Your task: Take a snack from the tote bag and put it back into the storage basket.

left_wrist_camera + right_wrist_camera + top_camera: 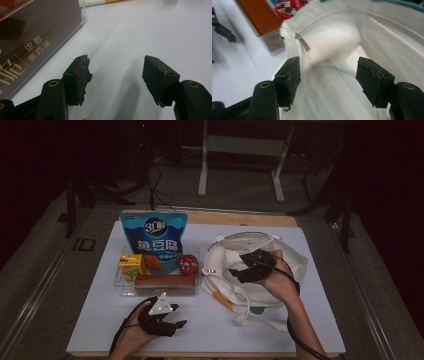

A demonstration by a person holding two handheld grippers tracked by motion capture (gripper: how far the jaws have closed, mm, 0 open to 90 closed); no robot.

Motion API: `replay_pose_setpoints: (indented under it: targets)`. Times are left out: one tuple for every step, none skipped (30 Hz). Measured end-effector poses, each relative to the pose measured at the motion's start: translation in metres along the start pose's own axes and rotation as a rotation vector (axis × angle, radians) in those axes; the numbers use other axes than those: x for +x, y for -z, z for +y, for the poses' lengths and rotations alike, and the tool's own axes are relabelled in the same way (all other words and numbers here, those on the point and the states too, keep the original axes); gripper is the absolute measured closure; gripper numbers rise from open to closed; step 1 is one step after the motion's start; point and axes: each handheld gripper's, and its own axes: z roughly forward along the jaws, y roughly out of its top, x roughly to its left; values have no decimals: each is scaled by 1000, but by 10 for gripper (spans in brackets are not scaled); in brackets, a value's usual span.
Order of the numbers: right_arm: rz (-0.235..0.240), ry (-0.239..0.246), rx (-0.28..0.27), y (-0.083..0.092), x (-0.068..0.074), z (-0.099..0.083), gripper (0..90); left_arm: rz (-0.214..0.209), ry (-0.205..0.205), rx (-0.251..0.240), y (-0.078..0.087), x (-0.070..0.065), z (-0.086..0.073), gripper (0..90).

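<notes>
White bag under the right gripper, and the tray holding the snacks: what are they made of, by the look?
White bag: looks like woven cotton or canvas, matte; it folds softly, shows stitched seams and limp straps, and in the right gripper view it creases like cloth. Tray: probably clear rigid plastic, glossy; the snacks show through its walls, and its see-through edge catches light in the left gripper view.

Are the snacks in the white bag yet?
Not yet. The blue pouch, yellow carton, red tin and brown box sit in the clear tray. The right gripper hovers open over the white bag; the left gripper waits open near the tray. All the packing remains.
</notes>
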Motion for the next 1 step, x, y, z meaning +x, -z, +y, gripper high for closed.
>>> replay_pose_setpoints:
  targets:
    - [-3, -10, -5, 3, -2, -4, 368, 0, 0, 0, 0, 0, 0, 381]
